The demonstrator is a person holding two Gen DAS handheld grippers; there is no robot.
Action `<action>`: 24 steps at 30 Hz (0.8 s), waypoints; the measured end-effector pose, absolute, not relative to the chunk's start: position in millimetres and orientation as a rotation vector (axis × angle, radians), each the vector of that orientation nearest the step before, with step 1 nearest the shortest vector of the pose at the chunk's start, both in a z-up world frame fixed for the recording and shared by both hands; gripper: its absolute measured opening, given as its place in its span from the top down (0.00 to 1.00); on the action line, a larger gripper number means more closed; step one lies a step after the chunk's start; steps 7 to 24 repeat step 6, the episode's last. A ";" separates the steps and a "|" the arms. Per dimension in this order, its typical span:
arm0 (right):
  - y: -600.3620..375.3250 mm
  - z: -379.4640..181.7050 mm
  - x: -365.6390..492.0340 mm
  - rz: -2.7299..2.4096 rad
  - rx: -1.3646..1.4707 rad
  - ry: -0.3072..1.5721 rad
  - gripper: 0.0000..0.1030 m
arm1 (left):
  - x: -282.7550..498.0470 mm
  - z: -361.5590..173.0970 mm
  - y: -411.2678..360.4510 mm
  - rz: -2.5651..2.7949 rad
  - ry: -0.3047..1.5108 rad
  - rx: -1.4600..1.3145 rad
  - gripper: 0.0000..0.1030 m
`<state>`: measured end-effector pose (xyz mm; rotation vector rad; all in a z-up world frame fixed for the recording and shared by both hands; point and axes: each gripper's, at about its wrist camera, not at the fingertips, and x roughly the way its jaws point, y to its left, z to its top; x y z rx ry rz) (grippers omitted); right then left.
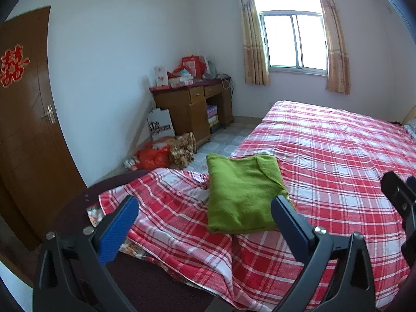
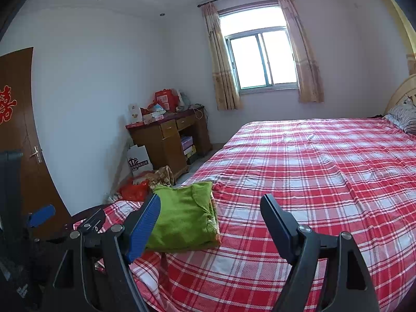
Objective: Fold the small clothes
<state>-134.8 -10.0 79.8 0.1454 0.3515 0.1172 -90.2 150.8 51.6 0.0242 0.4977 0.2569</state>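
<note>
A: How do the two grippers stand?
B: The left gripper [image 1: 205,214] and the right gripper [image 2: 210,214] both tilt slightly down above the bed [image 2: 312,171], jaws apart, holding nothing.
A: And the green garment [image 1: 240,195]?
B: Folded, near the bed's corner.

Left tool [image 1: 205,208]: black angular frame, silver screws at pivots, blue ribbed pads [image 1: 119,228] on the fingers. Right tool [image 2: 210,208]: same black frame, silver screws, blue textured pads [image 2: 144,227].
</note>
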 end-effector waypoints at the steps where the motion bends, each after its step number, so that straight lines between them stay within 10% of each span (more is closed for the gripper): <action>1: -11.0 78.8 -134.1 0.115 0.146 0.354 0.23 | -88.9 49.7 152.4 0.248 0.497 0.018 0.00; 24: -17.6 75.6 -130.7 0.104 0.160 0.360 0.23 | -79.7 42.3 158.2 0.253 0.514 0.028 0.00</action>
